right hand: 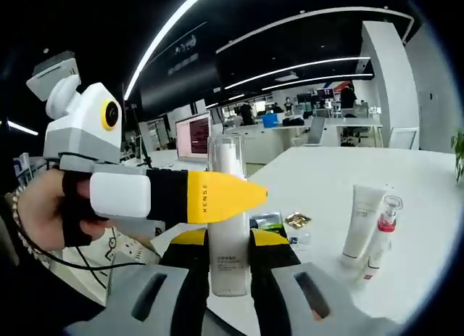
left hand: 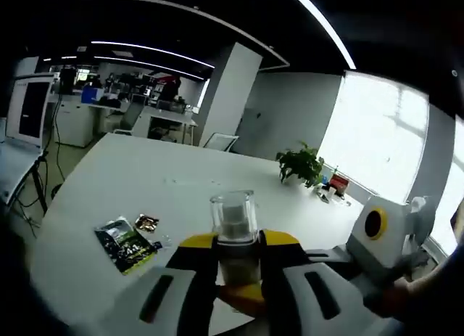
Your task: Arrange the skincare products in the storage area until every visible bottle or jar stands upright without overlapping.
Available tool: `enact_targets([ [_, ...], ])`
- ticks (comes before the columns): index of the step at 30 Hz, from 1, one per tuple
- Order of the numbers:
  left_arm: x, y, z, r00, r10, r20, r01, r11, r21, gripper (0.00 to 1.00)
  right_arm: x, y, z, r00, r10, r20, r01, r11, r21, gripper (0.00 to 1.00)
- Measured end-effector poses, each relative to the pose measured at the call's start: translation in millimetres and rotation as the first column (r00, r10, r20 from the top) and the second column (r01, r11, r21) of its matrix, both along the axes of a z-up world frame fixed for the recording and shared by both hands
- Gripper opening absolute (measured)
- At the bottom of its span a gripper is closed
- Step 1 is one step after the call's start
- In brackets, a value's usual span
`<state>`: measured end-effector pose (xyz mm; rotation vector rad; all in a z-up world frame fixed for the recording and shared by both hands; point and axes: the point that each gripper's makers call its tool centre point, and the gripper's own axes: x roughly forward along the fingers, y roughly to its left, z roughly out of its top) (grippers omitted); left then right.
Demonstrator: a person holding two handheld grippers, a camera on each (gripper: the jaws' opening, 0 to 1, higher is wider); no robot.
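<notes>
A tall white bottle with a clear cap (left hand: pixel 233 214) stands upright between the yellow jaws of my left gripper (left hand: pixel 235 243), which is shut on it. In the right gripper view the same bottle (right hand: pixel 228 267) sits between the jaws of my right gripper (right hand: pixel 230 238), also shut on it. There my left gripper (right hand: pixel 217 197), held by a hand, crosses the bottle's middle from the left. My right gripper's body (left hand: pixel 377 234) shows at the right. On the white table (right hand: pixel 319 176) a white tube (right hand: pixel 362 223) stands on its cap beside a small clear pump bottle with a red collar (right hand: pixel 382 238).
A green-black sachet (left hand: pixel 127 243) and a small gold packet (left hand: pixel 147 222) lie flat on the table (left hand: pixel 145 176) near its front left. A potted plant (left hand: pixel 301 164) and small items (left hand: pixel 332 187) stand at the far right edge. Office desks lie beyond.
</notes>
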<state>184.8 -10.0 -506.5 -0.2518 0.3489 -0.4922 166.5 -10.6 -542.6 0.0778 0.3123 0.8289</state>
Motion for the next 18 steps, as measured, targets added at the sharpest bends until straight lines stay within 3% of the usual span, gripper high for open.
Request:
enact_targets([
  [2, 0.0, -3.1, 3.3, 0.999, -0.040, 0.028, 0.039, 0.999, 0.010, 0.21, -3.9, 1.6, 4.9, 0.998, 0.022, -0.058, -0.016, 0.993, 0.115, 0.20],
  [5, -2.2, -7.9, 5.5, 0.994, -0.106, 0.024, 0.107, 0.994, -0.029, 0.27, -4.2, -0.3, 1.2, 0.994, 0.069, -0.088, -0.054, 0.985, 0.164, 0.20],
  [7, -5.6, -12.3, 6.1, 0.986, -0.165, 0.019, 0.165, 0.985, -0.051, 0.31, -4.1, -1.3, 5.6, 0.987, 0.109, -0.118, -0.079, 0.968, 0.238, 0.20],
  [9, -6.3, -11.8, 8.1, 0.977, -0.213, 0.010, 0.213, 0.970, -0.120, 0.34, -2.1, -5.5, 6.0, 0.986, 0.111, -0.126, -0.077, 0.967, 0.244, 0.20],
  [10, -6.9, -10.8, 12.0, 0.970, -0.242, -0.001, 0.237, 0.949, -0.207, 0.34, -4.5, -3.8, 8.8, 0.981, 0.144, -0.133, -0.103, 0.956, 0.274, 0.20],
  [12, -6.2, -5.9, 15.0, 0.960, -0.280, -0.016, 0.263, 0.918, -0.296, 0.33, -6.1, -4.6, 13.0, 0.970, 0.188, -0.154, -0.130, 0.937, 0.325, 0.20],
  [13, -9.0, -7.3, 17.8, 0.952, -0.305, -0.022, 0.281, 0.901, -0.331, 0.32, -13.7, -1.3, 17.6, 0.947, 0.273, -0.170, -0.192, 0.904, 0.381, 0.20],
  [15, -9.5, -6.2, 23.1, 0.939, -0.344, -0.007, 0.317, 0.873, -0.371, 0.31, -14.3, -2.4, 19.6, 0.940, 0.295, -0.171, -0.207, 0.891, 0.404, 0.20],
  [16, -10.2, -6.4, 24.6, 0.930, -0.367, -0.008, 0.335, 0.860, -0.385, 0.30, -21.8, 0.0, 22.2, 0.917, 0.358, -0.174, -0.257, 0.866, 0.429, 0.20],
  [17, -10.1, -4.7, 23.5, 0.919, -0.394, -0.019, 0.358, 0.852, -0.382, 0.30, -18.9, -1.6, 23.7, 0.920, 0.345, -0.185, -0.234, 0.864, 0.447, 0.20],
  [18, -11.2, -5.0, 23.5, 0.907, -0.422, -0.014, 0.387, 0.844, -0.371, 0.30, -21.4, -0.8, 27.0, 0.912, 0.369, -0.178, -0.251, 0.847, 0.469, 0.20],
])
